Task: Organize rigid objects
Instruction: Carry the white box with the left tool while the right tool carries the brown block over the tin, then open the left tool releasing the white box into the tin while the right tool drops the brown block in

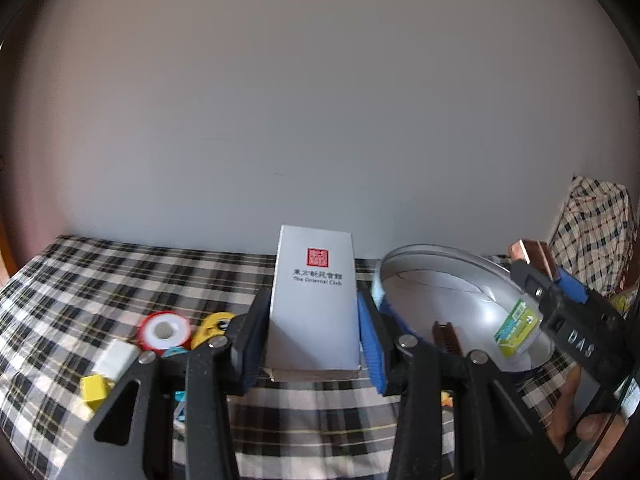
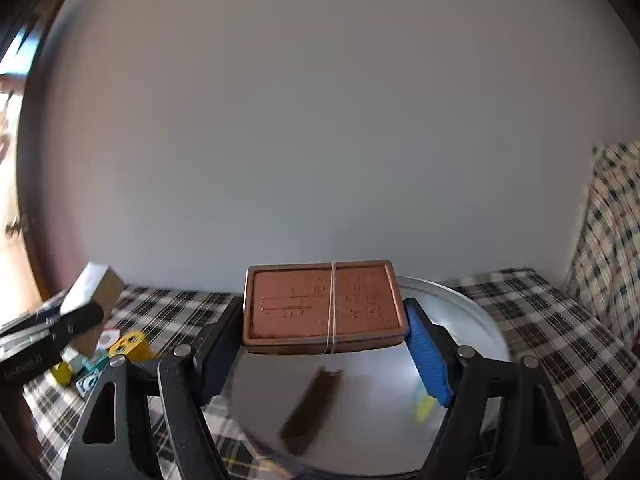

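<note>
Fingers [image 1: 368, 332] of the left gripper [image 1: 312, 336] pinched a white box [image 1: 314, 300] beside the silver basin [image 1: 472, 280]; the right gripper [image 2: 326, 344] clamped a brown box [image 2: 324, 304] above that basin

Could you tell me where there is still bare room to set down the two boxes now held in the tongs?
The silver basin has bare floor between the brown comb and the small green-yellow box. The checked cloth is free along the wall, behind the red-white tape roll. Around the yellow block it is crowded.
</note>
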A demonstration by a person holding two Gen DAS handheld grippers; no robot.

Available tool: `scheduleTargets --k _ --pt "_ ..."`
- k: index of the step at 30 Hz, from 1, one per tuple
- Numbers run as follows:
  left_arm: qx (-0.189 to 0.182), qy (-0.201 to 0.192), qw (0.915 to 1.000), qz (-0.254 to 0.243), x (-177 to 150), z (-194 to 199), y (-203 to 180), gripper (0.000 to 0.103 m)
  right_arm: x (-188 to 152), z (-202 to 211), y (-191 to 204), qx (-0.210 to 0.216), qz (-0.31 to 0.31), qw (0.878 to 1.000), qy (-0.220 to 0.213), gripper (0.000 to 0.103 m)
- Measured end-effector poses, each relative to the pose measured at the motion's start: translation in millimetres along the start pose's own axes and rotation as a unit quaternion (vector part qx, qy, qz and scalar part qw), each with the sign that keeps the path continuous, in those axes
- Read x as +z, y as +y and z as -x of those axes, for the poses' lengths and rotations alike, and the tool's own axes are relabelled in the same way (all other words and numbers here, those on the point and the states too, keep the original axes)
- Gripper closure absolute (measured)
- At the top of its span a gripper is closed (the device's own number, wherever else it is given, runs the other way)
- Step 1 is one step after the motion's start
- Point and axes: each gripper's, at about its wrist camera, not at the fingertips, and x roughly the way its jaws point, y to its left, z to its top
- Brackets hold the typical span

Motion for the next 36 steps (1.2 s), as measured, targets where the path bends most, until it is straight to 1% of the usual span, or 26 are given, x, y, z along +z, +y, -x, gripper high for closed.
scheduleTargets --k 3,8,13,17,21,24,28,36 --pt "-0.009 0.000 0.9999 -0.012 1.3 -9.0 -16.4 0.062 2.7 -2.6 -16.9 -0.019 -0.012 1.000 -0.003 0.024" --pt "-0.028 0.003 0.9994 -0.022 2.1 -23.6 -39.2 0.062 5.0 -12.2 -38.6 -0.058 -0.010 0.998 0.000 0.024" --pt "-0.043 0.005 0.9987 -0.027 5.2 -33.8 -58.6 0.062 5.4 -13.2 -62.0 -0.079 -0.023 0.997 0.006 0.024" --pt "-0.055 0.008 0.9978 -0.035 6.0 -40.1 -75.9 0.062 5.2 -17.8 -71.9 -0.095 -0.022 0.995 0.016 0.024" --pt "-0.065 0.019 0.9969 -0.039 3.1 -49.3 -92.4 0.062 7.9 -16.4 -75.3 -0.112 -0.013 0.993 0.023 0.024" --pt "-0.069 0.029 0.9962 -0.043 1.2 -56.1 -101.3 0.062 8.6 -17.5 -77.3 -0.117 -0.012 0.993 0.027 0.024" --pt "-0.072 0.044 0.9951 -0.051 -4.0 -67.3 -109.9 0.062 5.1 -25.4 -77.4 -0.125 -0.008 0.991 0.044 0.024" --pt "-0.069 0.070 0.9932 -0.063 -12.5 -85.0 -118.1 0.062 -4.0 -40.3 -73.7 -0.126 0.004 0.989 0.075 0.024"
